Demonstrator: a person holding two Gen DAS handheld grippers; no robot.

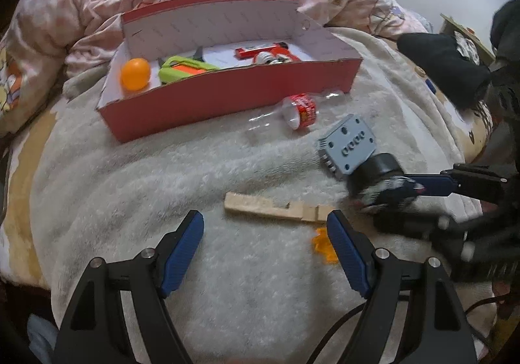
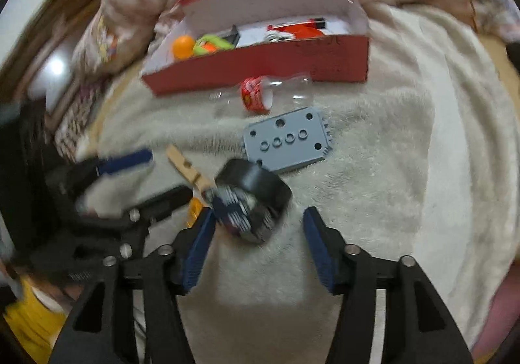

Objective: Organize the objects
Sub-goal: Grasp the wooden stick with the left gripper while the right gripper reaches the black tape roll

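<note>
My left gripper point(image 1: 265, 230) is open over the white fleece blanket, and a wooden clothespin point(image 1: 279, 206) lies just past its fingertips. My right gripper point(image 2: 260, 217) is open around a black roll point(image 2: 253, 198) with a patterned side. The roll rests against the left finger, with a gap to the right one, and the picture is blurred there. In the left wrist view the right gripper point(image 1: 399, 204) reaches in from the right at that roll point(image 1: 377, 175). A grey plate with holes point(image 2: 286, 142) lies beyond it, then a clear bottle with a red label point(image 2: 260, 94).
A red cardboard box point(image 1: 227, 97) at the back holds an orange ball point(image 1: 136, 74), a green tool point(image 1: 182, 68) and red items. A small orange scrap point(image 1: 321, 243) lies by my left gripper's right finger. A black garment point(image 1: 445, 64) is on the right, with pink bedding behind.
</note>
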